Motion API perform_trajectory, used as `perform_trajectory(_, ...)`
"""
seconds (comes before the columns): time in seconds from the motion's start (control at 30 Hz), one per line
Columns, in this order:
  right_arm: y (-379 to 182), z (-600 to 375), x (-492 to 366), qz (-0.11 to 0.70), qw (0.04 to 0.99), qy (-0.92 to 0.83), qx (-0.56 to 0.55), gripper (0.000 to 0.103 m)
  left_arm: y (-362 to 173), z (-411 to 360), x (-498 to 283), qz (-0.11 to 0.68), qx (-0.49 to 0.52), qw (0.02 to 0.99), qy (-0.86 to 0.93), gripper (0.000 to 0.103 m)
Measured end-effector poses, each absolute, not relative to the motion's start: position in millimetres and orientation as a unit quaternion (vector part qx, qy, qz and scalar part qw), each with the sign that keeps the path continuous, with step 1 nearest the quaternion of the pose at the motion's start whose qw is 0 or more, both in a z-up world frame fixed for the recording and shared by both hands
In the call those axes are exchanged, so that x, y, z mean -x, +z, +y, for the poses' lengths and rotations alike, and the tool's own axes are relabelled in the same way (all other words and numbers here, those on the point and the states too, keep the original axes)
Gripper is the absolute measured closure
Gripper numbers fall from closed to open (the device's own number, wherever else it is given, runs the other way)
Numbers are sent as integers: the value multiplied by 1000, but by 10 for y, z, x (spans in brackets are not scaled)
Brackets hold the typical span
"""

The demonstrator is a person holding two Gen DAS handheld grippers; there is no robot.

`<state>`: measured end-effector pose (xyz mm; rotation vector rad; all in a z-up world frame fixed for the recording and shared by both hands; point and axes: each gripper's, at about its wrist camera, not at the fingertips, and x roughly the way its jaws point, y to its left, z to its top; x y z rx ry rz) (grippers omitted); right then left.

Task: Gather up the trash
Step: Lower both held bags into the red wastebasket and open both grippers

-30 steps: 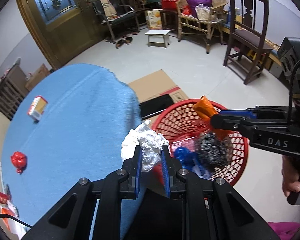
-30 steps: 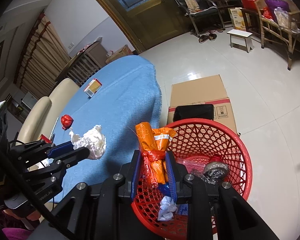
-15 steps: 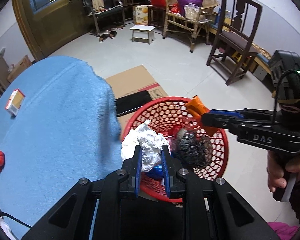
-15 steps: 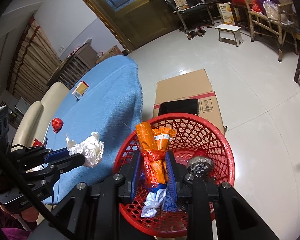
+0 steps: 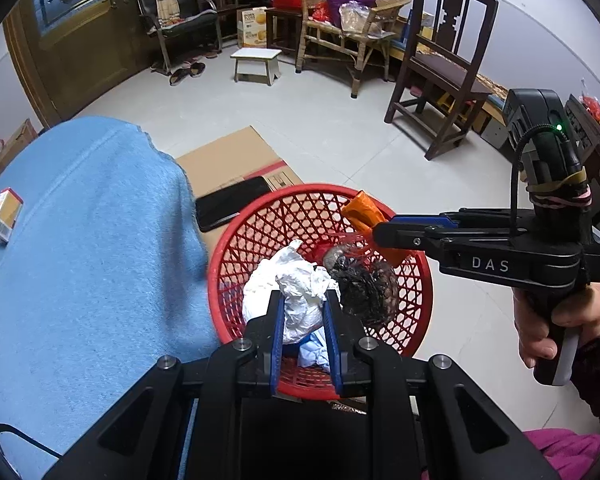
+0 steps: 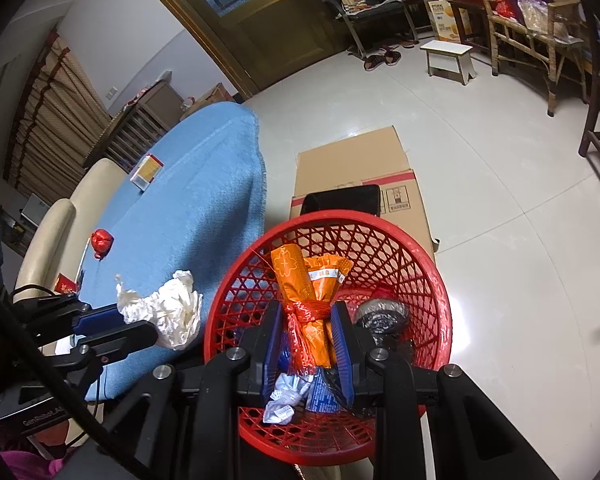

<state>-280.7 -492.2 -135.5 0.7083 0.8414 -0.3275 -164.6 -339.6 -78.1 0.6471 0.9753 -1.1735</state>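
My left gripper (image 5: 302,300) is shut on a crumpled white paper wad (image 5: 296,292) and holds it over the near-left rim of the red mesh basket (image 5: 256,232); the wad also shows in the right wrist view (image 6: 168,316). My right gripper (image 6: 309,312) is shut on an orange wrapper bundle (image 6: 312,292) tied with red string, held above the basket (image 6: 380,232); it shows in the left wrist view too (image 5: 364,216). Inside the basket lie a dark mesh ball (image 5: 364,284) and crumpled blue and white scraps (image 6: 288,396).
A blue-clothed round table (image 5: 80,240) carries a small yellow box (image 5: 5,220) and a red crumpled wrapper (image 6: 101,240). Flattened cardboard (image 6: 352,172) with a black pad (image 5: 232,202) lies on the floor behind the basket. Chairs and a stool stand further off.
My left gripper has carried the paper wad from above the table edge to over the basket. The right gripper holds the orange bundle above the basket as before.
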Motion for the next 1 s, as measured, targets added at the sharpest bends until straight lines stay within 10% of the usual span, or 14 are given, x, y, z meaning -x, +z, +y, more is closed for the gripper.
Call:
perform_trajectory(0.27,-1413,-4921,2805,404,834,-158,-340,75,-921,-3426,1649,459,-288,657,-524,81)
perform_trajectory(0.4,-1425,-4941,2802,403,831,-162,-348,75,-921,-3407,1604,464,-275,661,-521,62)
perform_trajectory(1.0,-1416,-4961,2739,406,815,-151,-384,74,-789,-3097,1276,470,-228,702,-485,62)
